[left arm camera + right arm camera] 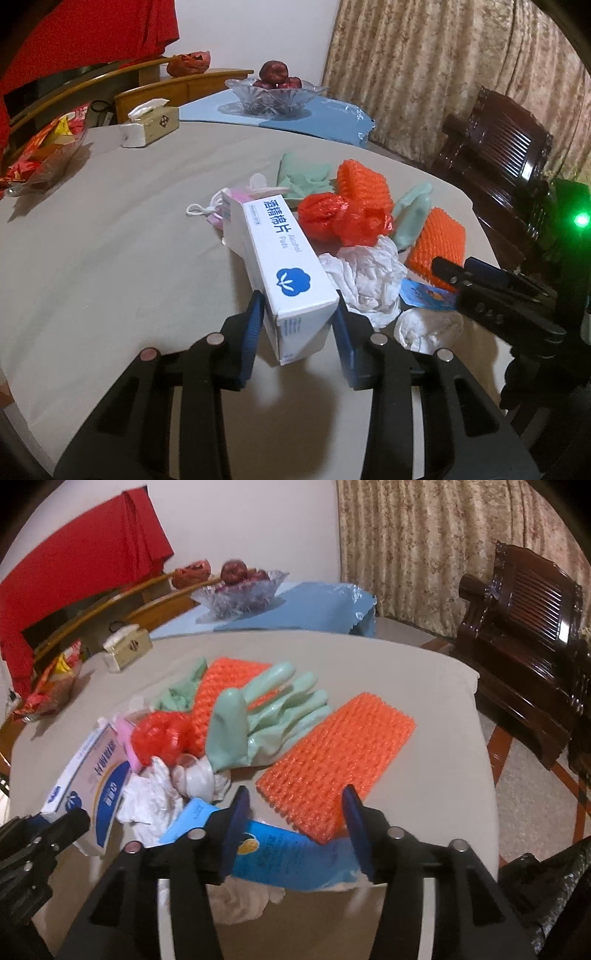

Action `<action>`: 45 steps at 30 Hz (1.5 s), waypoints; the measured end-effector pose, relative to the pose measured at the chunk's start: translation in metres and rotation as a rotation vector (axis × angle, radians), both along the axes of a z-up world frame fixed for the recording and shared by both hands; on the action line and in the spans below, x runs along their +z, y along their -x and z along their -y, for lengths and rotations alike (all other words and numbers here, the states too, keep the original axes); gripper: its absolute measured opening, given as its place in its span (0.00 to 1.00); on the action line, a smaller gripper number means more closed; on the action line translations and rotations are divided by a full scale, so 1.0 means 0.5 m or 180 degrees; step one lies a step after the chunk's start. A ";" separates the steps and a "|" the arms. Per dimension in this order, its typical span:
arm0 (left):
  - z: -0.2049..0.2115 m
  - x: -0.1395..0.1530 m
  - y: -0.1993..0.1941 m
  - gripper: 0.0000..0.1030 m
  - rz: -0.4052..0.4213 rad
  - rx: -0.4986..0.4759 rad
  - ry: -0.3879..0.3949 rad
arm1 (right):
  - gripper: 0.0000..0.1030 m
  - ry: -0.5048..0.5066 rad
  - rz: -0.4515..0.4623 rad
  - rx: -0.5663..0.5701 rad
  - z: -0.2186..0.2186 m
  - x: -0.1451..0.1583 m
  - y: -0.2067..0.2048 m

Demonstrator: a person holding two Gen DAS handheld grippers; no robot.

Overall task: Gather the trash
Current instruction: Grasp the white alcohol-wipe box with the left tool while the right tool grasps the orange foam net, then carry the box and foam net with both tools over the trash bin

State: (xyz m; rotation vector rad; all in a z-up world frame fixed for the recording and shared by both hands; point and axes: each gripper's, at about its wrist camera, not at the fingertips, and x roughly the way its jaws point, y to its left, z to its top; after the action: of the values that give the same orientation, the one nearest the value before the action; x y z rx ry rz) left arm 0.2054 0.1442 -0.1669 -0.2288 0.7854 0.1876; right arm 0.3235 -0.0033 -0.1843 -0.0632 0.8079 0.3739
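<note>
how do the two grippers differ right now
The left gripper is clamped on the near end of the white alcohol pads box; the right gripper stands open and holds nothing, above a blue packet. Both have blue pads and black frames.

Both wrist views overlook one trash pile point(354, 236) closely.

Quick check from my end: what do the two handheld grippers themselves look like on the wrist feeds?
Both match: the left gripper and right gripper have black plastic linkage bodies with slotted arms, round silver pivot pins, and flat blue ribbed pads on each finger. A green light glows on the right unit's black housing. No cables or sleeves show.
</note>
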 end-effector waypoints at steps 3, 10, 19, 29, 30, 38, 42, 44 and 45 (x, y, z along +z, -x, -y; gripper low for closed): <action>0.000 -0.002 -0.009 0.34 0.0001 -0.0016 -0.0008 | 0.51 0.0108 -0.0089 -0.0005 -0.004 -0.020 -0.010; 0.004 0.006 -0.006 0.34 0.0023 -0.0015 -0.0024 | 0.12 0.0041 -0.0108 -0.0016 0.023 -0.015 -0.014; 0.031 0.053 0.025 0.33 0.0169 -0.0145 -0.0049 | 0.09 -0.0179 0.0049 0.0057 0.049 0.050 0.039; 0.071 0.091 0.080 0.31 0.0274 -0.0307 0.0013 | 0.09 -0.0342 0.0160 0.0103 0.085 0.114 0.133; 0.074 0.093 0.084 0.31 0.0275 -0.0320 0.0019 | 0.09 -0.0351 0.0164 0.0112 0.088 0.118 0.144; 0.109 0.104 0.126 0.30 0.0281 -0.0479 0.0041 | 0.09 -0.0380 0.0180 0.0159 0.115 0.136 0.204; 0.120 0.104 0.139 0.29 0.0270 -0.0524 0.0035 | 0.09 -0.0385 0.0176 0.0139 0.127 0.138 0.219; 0.124 0.107 0.147 0.29 0.0288 -0.0536 0.0027 | 0.09 -0.0387 0.0186 0.0134 0.132 0.140 0.226; 0.124 0.109 0.149 0.29 0.0297 -0.0537 0.0026 | 0.09 -0.0388 0.0197 0.0135 0.134 0.143 0.230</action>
State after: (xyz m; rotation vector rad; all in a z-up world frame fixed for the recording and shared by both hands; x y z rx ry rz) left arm 0.1309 0.0821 -0.1124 -0.1767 0.7091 0.0142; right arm 0.2086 -0.0701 -0.1128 0.0218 0.7221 0.4584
